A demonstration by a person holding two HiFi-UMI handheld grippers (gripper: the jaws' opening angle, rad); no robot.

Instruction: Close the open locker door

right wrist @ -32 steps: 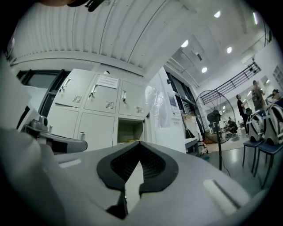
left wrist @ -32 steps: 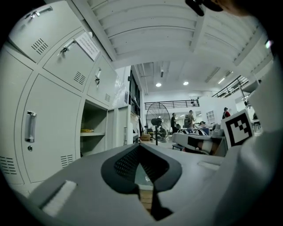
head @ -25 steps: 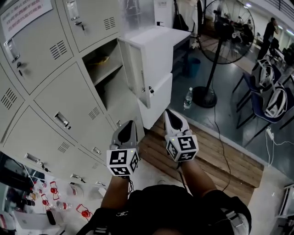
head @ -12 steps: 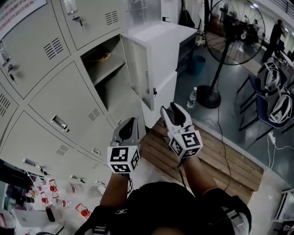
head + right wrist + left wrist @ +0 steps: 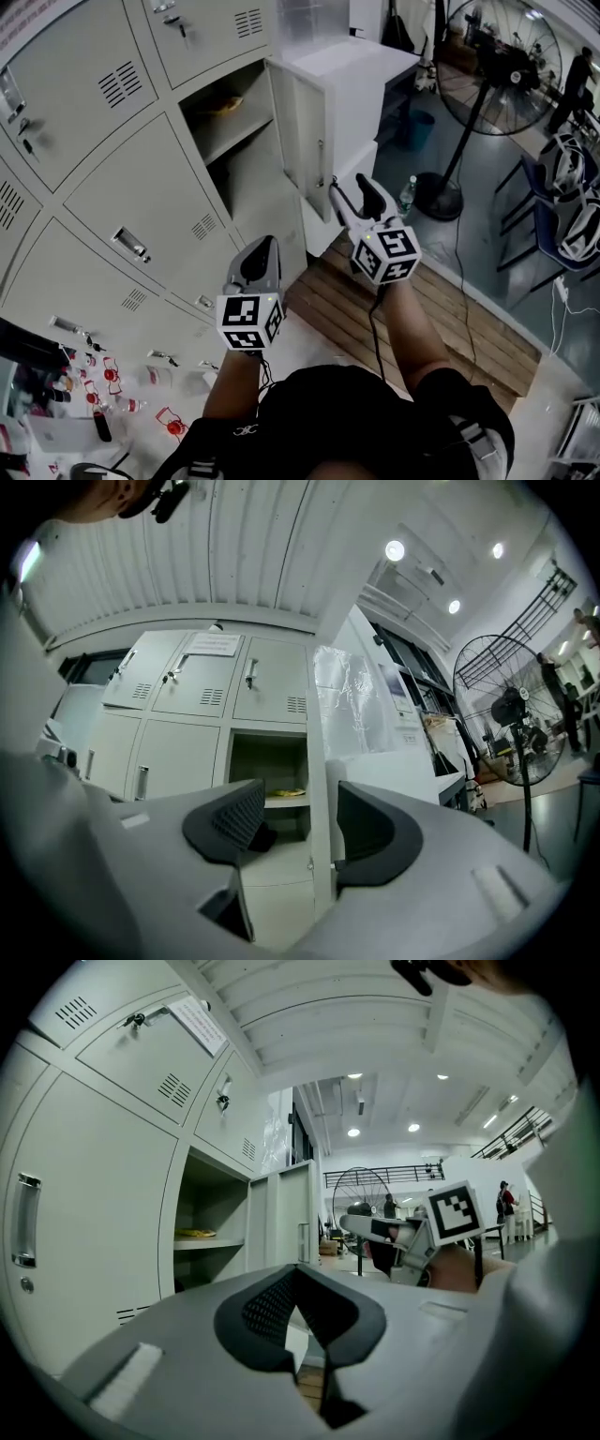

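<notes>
Two tools: right tool [image 5: 350,185] had just spread wide, locker door [image 5: 302,131] edge between its jaws (mid-frame, unpinched); left tool [image 5: 262,247] was closed, empty.

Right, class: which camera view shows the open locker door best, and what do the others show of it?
The head view: the open locker door shows nearly whole, swung out from its compartment. The right gripper view sees the door nearly edge-on, a narrow strip. The left gripper view shows the door small, its lower part hidden.
</notes>
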